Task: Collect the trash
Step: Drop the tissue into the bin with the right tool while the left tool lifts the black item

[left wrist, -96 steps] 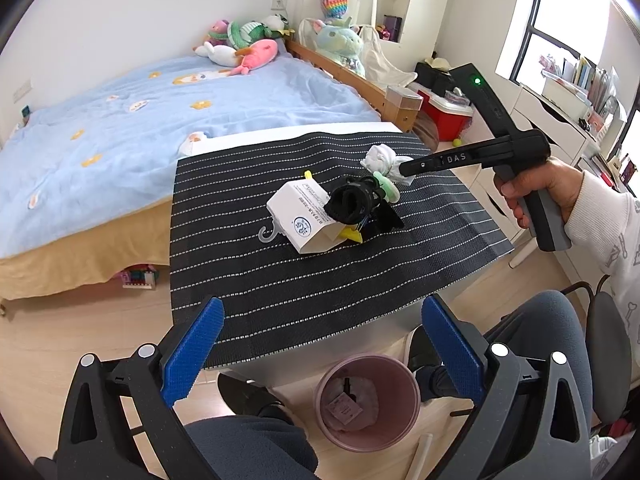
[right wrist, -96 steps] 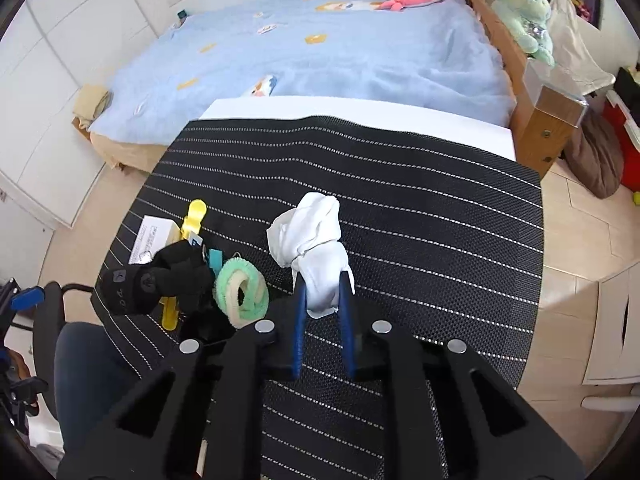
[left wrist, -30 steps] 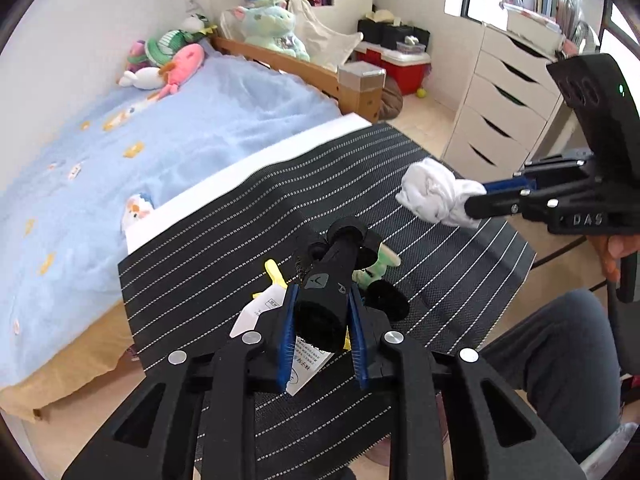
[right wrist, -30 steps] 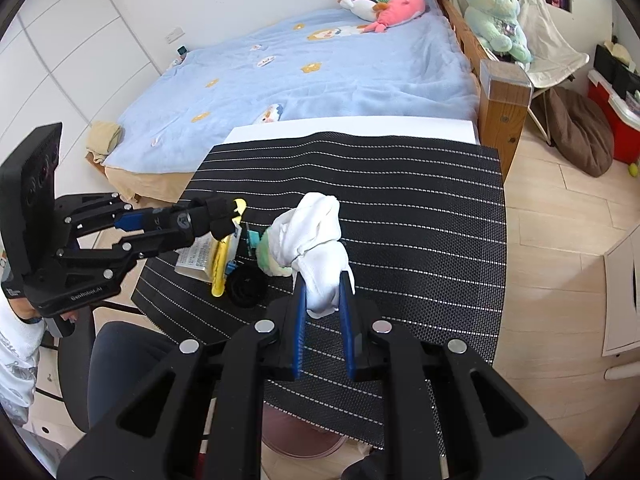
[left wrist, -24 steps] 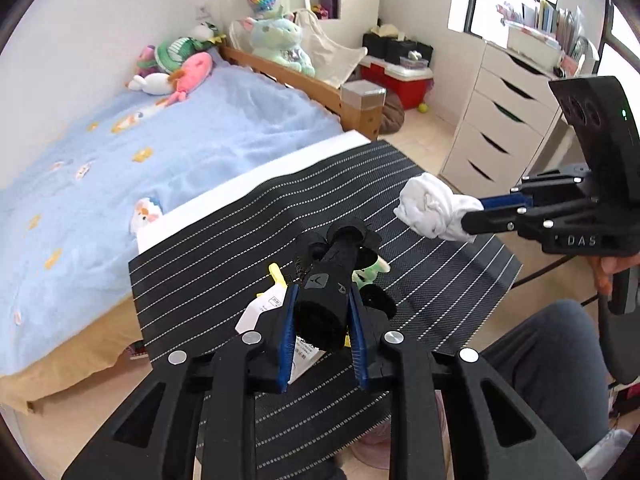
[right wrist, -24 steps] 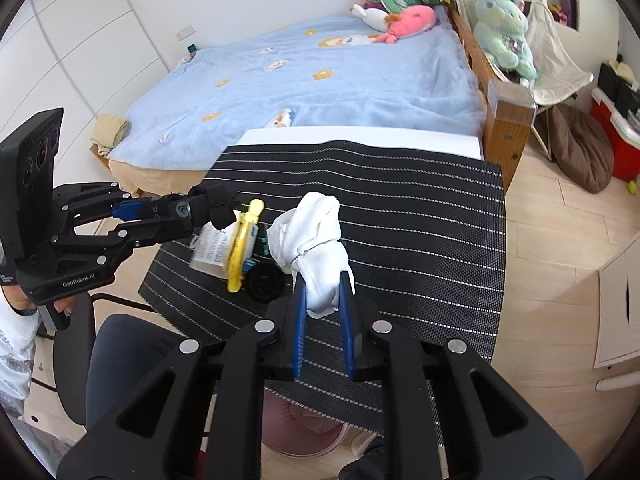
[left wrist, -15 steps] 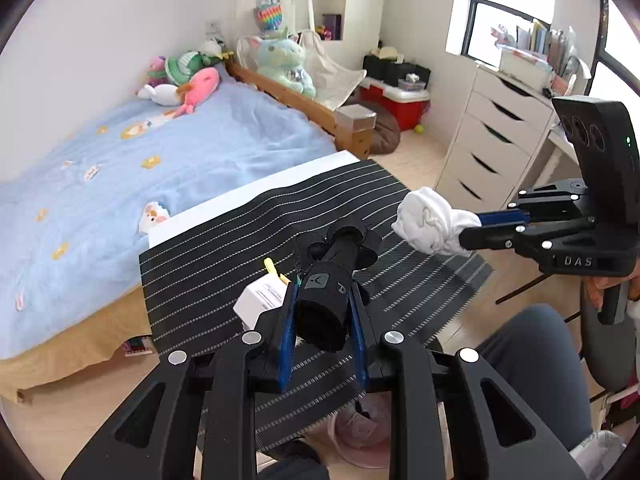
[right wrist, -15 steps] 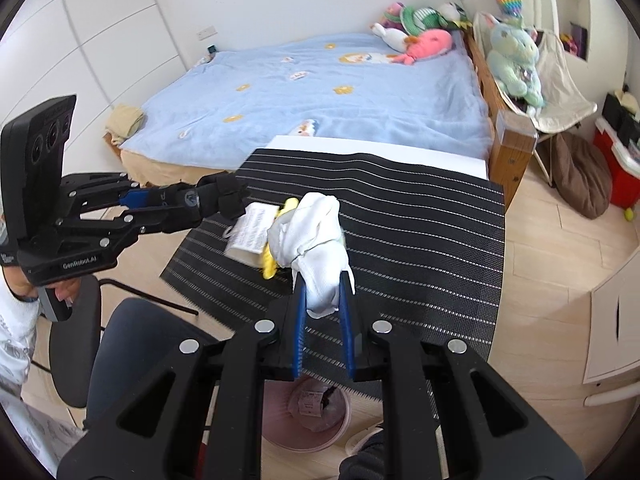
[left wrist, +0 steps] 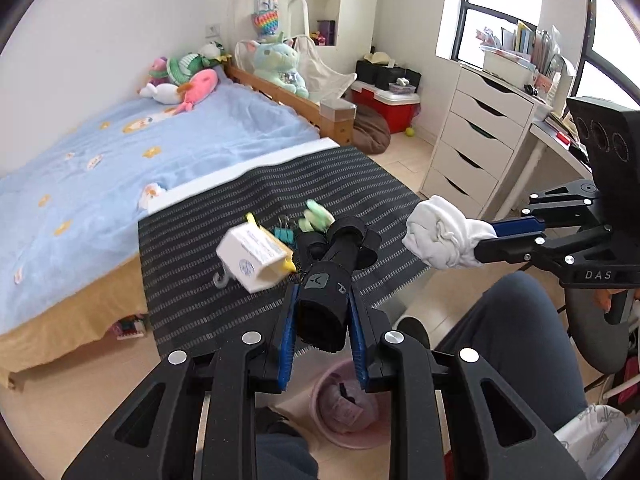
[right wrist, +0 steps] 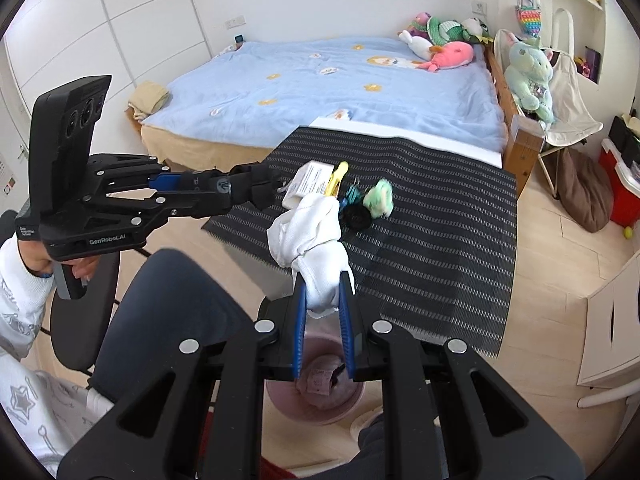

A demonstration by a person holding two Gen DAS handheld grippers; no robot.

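Left gripper (left wrist: pixel 322 316) clamping black roll (left wrist: pixel 326 292), jaws nearly closed on it, hovering above pink bin (left wrist: pixel 348 416) on floor. Right gripper (right wrist: pixel 323 316) pinching white rag (right wrist: pixel 310 236), also over bin (right wrist: pixel 316 396). Remaining on striped mat (right wrist: pixel 420 240) farther off: white box (left wrist: pixel 252 256), yellow clip (right wrist: pixel 334 184), green ring (right wrist: pixel 379 198), black lump (right wrist: pixel 355 216).

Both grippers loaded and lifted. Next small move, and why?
Probably lower the right gripper a little and open it. It is shut on the white cloth wad, and the pink bin shows directly below its fingers; the left gripper holds the black sock beside the bin.
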